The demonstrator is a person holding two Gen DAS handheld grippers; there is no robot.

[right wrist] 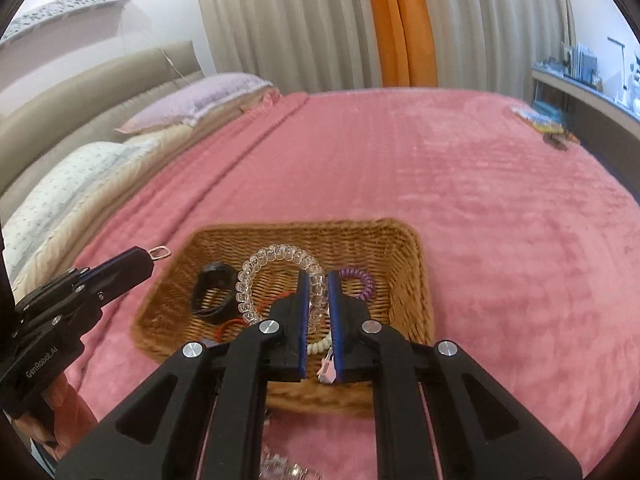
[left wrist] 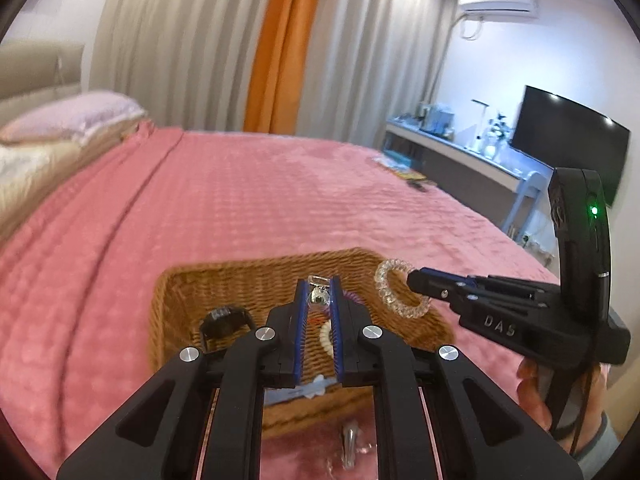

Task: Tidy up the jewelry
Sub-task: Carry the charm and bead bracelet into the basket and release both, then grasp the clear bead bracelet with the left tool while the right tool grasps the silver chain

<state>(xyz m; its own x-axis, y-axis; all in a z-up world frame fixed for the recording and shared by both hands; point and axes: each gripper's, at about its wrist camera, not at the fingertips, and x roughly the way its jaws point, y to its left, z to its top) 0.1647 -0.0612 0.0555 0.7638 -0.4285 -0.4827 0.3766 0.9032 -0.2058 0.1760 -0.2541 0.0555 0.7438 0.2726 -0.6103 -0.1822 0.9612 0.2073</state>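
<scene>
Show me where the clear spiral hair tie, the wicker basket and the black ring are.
clear spiral hair tie (right wrist: 276,251), right wrist view, top of its loop
wicker basket (right wrist: 408,236), right wrist view, far right rim
black ring (right wrist: 214,280), right wrist view, its upper band

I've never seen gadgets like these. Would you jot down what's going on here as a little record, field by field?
Place: a bed with a pink blanket
Container: wicker basket on the blanket
Left gripper: shut on a small metal charm with a ring on top
Right gripper: shut on a clear spiral hair tie
Both held over: the basket
In the basket: black ring-shaped thing, purple spiral hair tie, white spiral hair tie
On the blanket, near edge: a few small shiny pieces, too blurred to name
</scene>
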